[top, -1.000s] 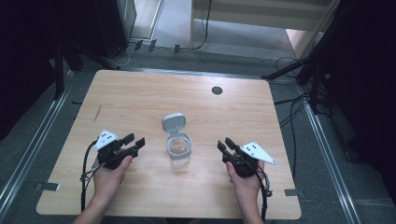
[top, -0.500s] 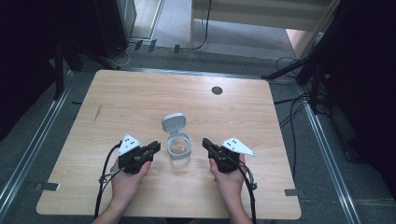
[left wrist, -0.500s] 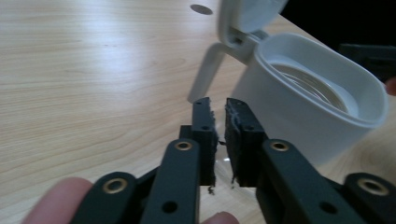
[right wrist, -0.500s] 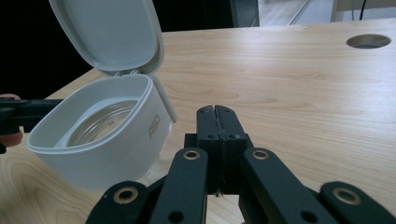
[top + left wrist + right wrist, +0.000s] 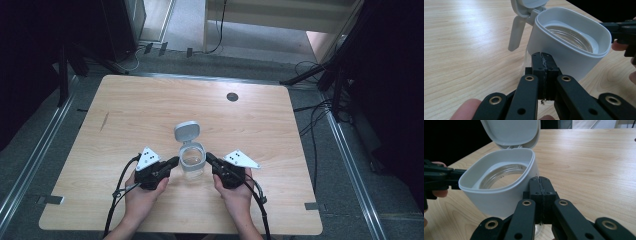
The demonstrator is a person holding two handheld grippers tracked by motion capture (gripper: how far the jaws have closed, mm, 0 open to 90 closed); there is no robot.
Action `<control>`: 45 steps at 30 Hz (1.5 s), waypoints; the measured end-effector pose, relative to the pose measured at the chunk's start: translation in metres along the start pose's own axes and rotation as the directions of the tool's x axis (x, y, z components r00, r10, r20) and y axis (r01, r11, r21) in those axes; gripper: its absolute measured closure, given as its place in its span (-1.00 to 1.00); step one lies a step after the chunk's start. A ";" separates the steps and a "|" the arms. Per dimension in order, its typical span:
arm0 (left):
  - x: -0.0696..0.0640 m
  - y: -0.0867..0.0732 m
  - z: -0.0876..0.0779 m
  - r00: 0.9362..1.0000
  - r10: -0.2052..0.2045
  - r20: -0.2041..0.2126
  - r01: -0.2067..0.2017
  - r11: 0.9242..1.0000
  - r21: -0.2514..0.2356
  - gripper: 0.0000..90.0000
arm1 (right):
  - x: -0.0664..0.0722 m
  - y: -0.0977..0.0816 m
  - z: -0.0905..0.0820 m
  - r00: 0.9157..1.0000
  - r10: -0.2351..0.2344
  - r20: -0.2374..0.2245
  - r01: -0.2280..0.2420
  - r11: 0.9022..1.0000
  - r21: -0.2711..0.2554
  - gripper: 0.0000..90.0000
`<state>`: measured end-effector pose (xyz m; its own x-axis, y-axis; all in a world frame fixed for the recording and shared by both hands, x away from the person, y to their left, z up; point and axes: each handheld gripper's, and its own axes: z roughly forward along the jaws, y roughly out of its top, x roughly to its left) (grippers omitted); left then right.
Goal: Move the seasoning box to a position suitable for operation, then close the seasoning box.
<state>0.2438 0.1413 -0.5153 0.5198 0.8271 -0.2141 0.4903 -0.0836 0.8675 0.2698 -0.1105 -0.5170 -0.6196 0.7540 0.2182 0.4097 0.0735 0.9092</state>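
Note:
A clear jar (image 5: 192,161) with a pale grey collar stands on the wooden table (image 5: 150,105), a little in front of its middle. The jar's flip lid (image 5: 187,132) is swung up and open at the far side. My left gripper (image 5: 174,161) is shut and empty, with its tip against the jar's left side. The right gripper (image 5: 208,157) is also shut and empty, its tip at the jar's right side. In the left gripper view the closed jaws (image 5: 543,58) sit just under the collar (image 5: 571,50). In the right gripper view the tips (image 5: 540,182) meet the collar (image 5: 499,185) below the lid (image 5: 510,131).
A round cable hole (image 5: 232,96) lies in the table's far half. A cable (image 5: 117,192) trails from each gripper towards the near edge. Dark stands and cables crowd the floor to the right (image 5: 325,80) and at the back left (image 5: 80,55).
Both grippers have moved inward from the table's sides and now flank the jar closely. The jar and its lid have stayed put.

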 end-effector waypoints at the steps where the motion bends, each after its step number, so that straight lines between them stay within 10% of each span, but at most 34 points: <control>1: 0.000 0.000 0.000 1.000 0.001 -0.004 -0.001 1.000 0.000 1.00 | 0.002 -0.001 -0.001 1.000 -0.003 0.000 0.003 1.000 0.001 1.00; 13: 0.009 -0.003 -0.006 1.000 -0.009 0.002 0.009 1.000 0.001 1.00 | 0.018 -0.012 -0.006 0.999 -0.039 0.018 0.039 0.999 0.026 1.00; 20: 0.053 -0.017 -0.022 0.997 -0.074 -0.012 0.073 0.997 -0.034 0.40 | 0.000 0.000 -0.010 0.996 -0.027 0.085 0.029 0.999 -0.015 1.00; 23: 0.088 -0.035 -0.045 0.984 -0.167 -0.054 0.163 0.984 -0.077 -0.10 | -0.013 0.012 -0.009 0.995 -0.006 0.097 0.008 1.000 -0.018 1.00; 32: 0.125 -0.052 -0.086 0.961 -0.137 -0.239 0.113 0.987 -0.114 -0.25 | -0.027 0.047 0.017 0.994 -0.012 0.109 0.011 1.000 0.010 1.00; 33: 0.135 -0.053 -0.088 0.950 -0.193 -0.246 0.163 0.977 -0.137 -0.26 | -0.026 0.052 0.020 0.994 -0.012 0.108 0.012 1.000 0.005 1.00; 36: 0.139 -0.053 -0.087 0.943 -0.232 -0.238 0.200 0.968 -0.153 -0.27 | -0.026 0.067 0.026 0.994 -0.018 0.106 0.020 1.000 -0.015 1.00; 45: 0.133 -0.052 -0.082 0.948 -0.189 -0.257 0.161 0.979 -0.126 -0.24 | -0.026 0.095 0.043 0.998 -0.039 0.058 0.039 0.999 -0.013 0.97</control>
<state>0.2301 0.3006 -0.5521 0.2201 0.9427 -0.2508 0.4757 0.1208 0.8713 0.3533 -0.0949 -0.4517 -0.5952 0.7870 0.1621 0.3761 0.0946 0.9217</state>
